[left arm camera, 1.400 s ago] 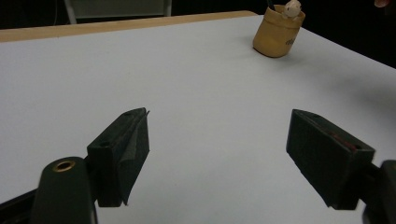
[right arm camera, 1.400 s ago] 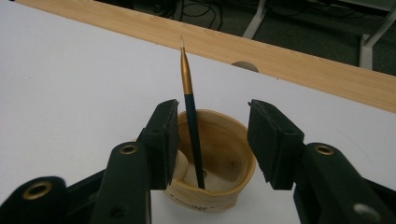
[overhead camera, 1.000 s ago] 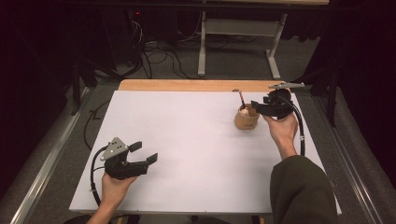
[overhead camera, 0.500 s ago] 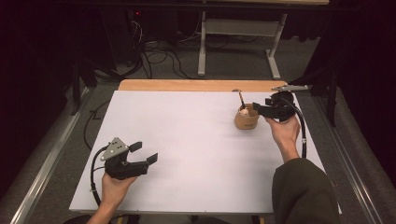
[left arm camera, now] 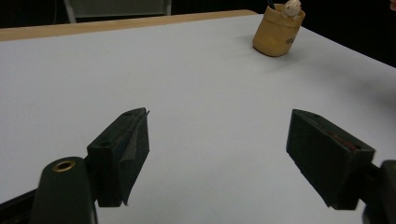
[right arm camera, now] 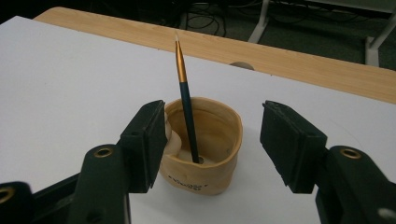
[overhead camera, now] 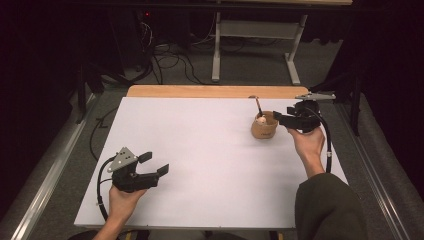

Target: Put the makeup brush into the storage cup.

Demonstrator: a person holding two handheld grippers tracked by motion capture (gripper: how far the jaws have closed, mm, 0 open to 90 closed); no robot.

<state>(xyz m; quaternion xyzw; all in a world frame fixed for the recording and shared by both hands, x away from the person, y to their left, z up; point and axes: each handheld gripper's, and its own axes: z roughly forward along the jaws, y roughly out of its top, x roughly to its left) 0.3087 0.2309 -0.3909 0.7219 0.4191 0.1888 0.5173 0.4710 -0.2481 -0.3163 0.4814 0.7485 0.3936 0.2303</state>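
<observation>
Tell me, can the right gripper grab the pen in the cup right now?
Probably yes. The right gripper hangs open just beside the cup, and the pen stands upright above the rim with nothing in front of it.

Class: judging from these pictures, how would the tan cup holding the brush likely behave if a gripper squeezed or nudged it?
The tan cup probably flexes: its rim looks wavy. It likely slides rather than tips, being squat. The leaning brush may shift.

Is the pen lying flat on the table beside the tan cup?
No, the pen stands nearly upright inside the tan cup, with its tip resting on the cup's bottom, as the right gripper view shows.
</observation>
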